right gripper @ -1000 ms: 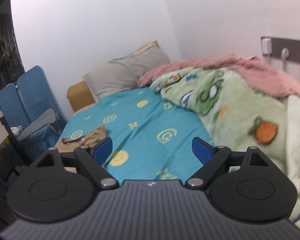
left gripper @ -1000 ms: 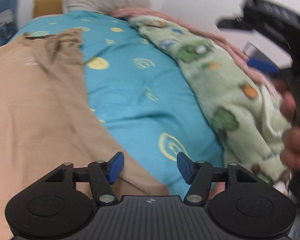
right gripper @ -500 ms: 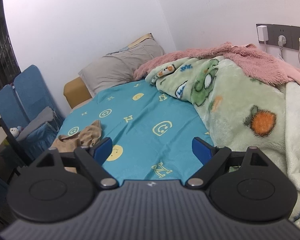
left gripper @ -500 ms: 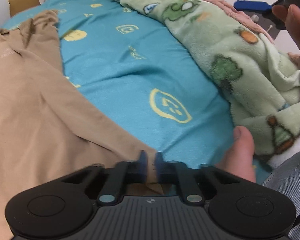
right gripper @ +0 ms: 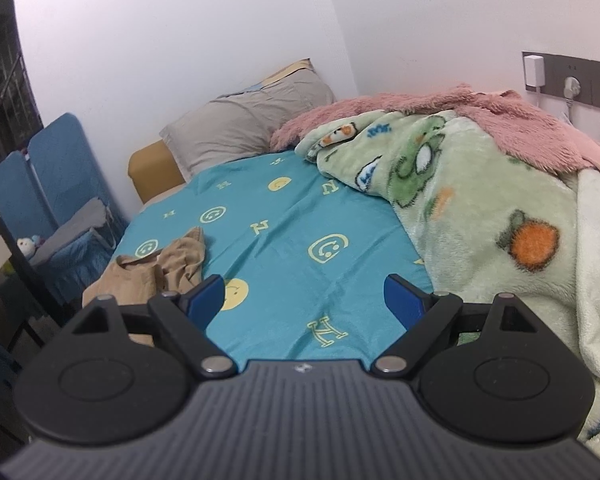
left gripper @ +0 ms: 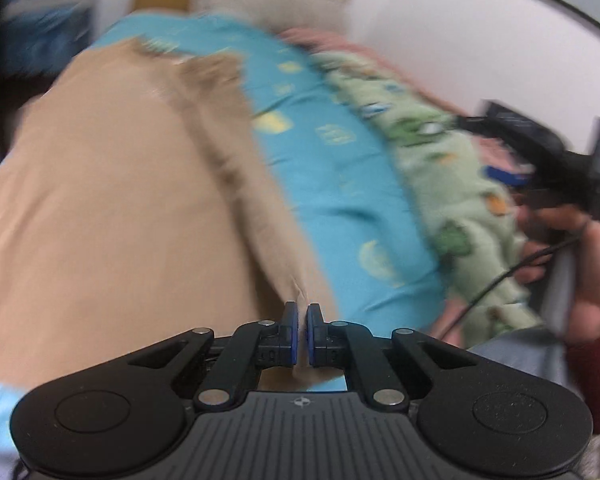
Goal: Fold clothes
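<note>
A tan garment (left gripper: 112,208) lies spread over the left of the blue bedsheet (left gripper: 332,184); the left wrist view is blurred. My left gripper (left gripper: 302,320) is shut on the garment's near right edge, and a ridge of cloth runs up from the pads. In the right wrist view the garment (right gripper: 156,268) shows at the bed's left side. My right gripper (right gripper: 304,296) is open and empty, held above the sheet (right gripper: 300,264), apart from the garment. It also shows at the right of the left wrist view (left gripper: 548,160), in the person's hand.
A green cartoon blanket (right gripper: 480,216) and a pink fleece (right gripper: 440,108) are heaped along the bed's right side. A grey pillow (right gripper: 248,120) lies at the head. Blue chairs (right gripper: 48,184) stand left of the bed. Wall sockets (right gripper: 568,80) with cables are at the right.
My left gripper went from open to shut on the tan garment's edge and now lifts it, drawing up a ridge. My right gripper stayed open and drifted slightly.
</note>
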{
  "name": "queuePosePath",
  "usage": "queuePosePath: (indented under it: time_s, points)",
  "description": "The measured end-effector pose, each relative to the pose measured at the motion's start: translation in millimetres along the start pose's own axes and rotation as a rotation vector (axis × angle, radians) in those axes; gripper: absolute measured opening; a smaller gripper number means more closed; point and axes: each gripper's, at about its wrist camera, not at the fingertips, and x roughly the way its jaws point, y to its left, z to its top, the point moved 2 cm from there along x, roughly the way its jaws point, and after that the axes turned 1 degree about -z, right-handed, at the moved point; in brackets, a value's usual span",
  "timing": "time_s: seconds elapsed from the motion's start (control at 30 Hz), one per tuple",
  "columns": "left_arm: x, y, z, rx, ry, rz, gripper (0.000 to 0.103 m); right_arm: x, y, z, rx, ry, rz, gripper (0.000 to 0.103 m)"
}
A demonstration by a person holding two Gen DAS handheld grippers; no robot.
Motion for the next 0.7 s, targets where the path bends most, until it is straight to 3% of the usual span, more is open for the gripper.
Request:
queuePosePath:
  time_s: [0.1,0.13,0.23,0.3,0.4,0.5,0.7]
  points:
    - [4.8,30.1,-9.8,-0.052,0.074,0.087,0.005,-1.9,7.8,-0.5,-0.020,0.008,0.013,0.088]
    - [5.9,37.1,-11.9,-0.069,0.090,0.084,0.005,-3.1,10.6,-1.0,-0.027,0.011,0.017,0.088]
    - [4.0,50.5,-8.2,-0.116,0.105,0.072,0.022,-6.9,17.7,-2.7,-0.048,0.018,0.030,0.088]
    - [2.2,54.8,2.2,-0.132,0.095,0.055,0.050,-7.9,22.0,-3.6,-0.050,0.023,0.042,0.088]
    - [9.1,57.5,35.7,-0.099,0.063,0.079,0.067,-4.0,31.4,-7.8,-0.049,0.042,0.062,0.088]
    - [28.8,59.9,84.1,-0.035,-0.002,0.132,0.076,4.6,44.6,-13.7,-0.063,0.068,0.086,0.088]
    - [107.2,68.9,183.3,0.010,-0.119,0.211,0.077,26.8,68.4,-23.0,-0.110,0.095,0.109,0.088]
